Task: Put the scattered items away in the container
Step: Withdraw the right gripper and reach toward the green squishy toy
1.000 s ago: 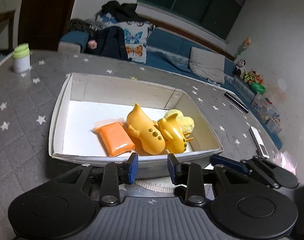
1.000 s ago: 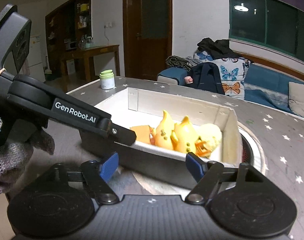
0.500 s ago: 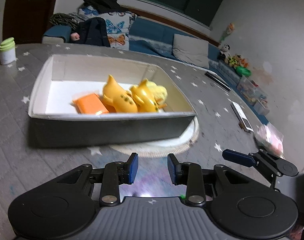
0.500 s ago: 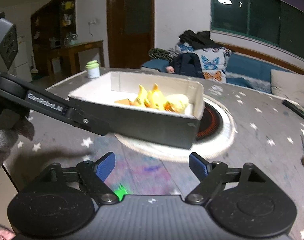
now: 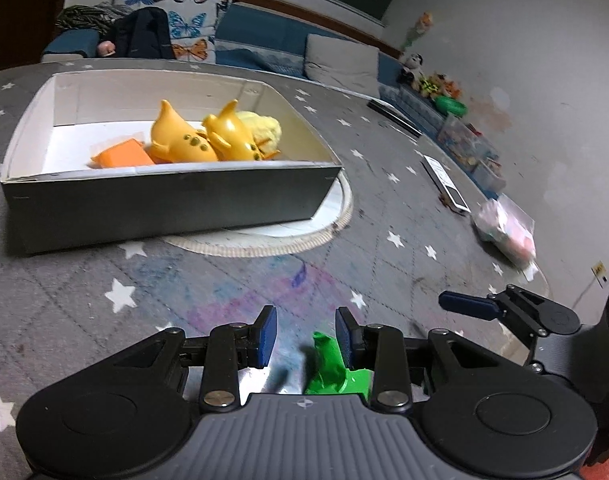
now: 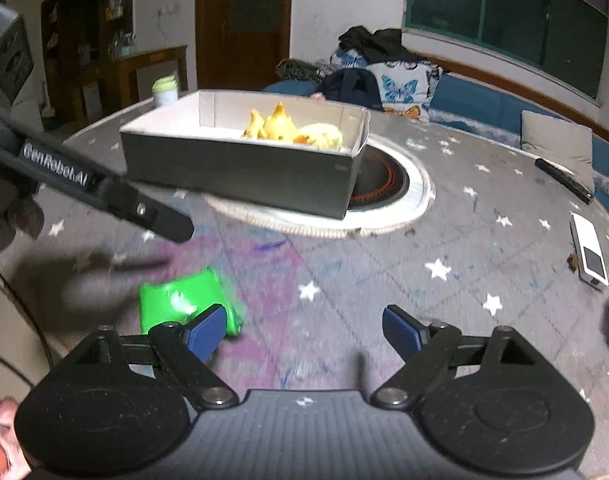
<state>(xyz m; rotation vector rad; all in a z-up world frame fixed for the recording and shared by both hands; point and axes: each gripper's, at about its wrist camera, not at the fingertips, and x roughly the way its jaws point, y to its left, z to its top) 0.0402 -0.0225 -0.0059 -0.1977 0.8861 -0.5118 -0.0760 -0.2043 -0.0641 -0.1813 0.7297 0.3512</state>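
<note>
A small bright green, glossy soft packet [image 6: 184, 300] lies on the grey star-printed bench [image 6: 384, 280], near the front edge and well apart from the box. In the right wrist view its long axis runs roughly left to right, a little tilted, with one end under the left blue pad of the right gripper [image 6: 304, 330]. Its surface is shiny with a white glare spot and it is blurred, so I cannot read any print on it. In the left wrist view the same packet [image 5: 332, 364] shows low between the pads of the left gripper [image 5: 305, 334], close beside the right pad; if it touches the pad I cannot tell.

The jaws of the left gripper stand a small way apart and grasp nothing. The jaws of the right gripper are spread wide and empty.

The rectangular cardboard box, dark grey outside and white inside [image 5: 176, 196], stands on a round white-rimmed plate set in the bench [image 5: 336, 224]. Inside lie an orange block [image 5: 122, 154], two yellow-orange plastic toy figures [image 5: 204, 136] and a pale yellow fluffy toy [image 5: 264, 130].

On the arm of the left gripper, the white text "GenRobot.AI" can be read in the right wrist view.
</note>
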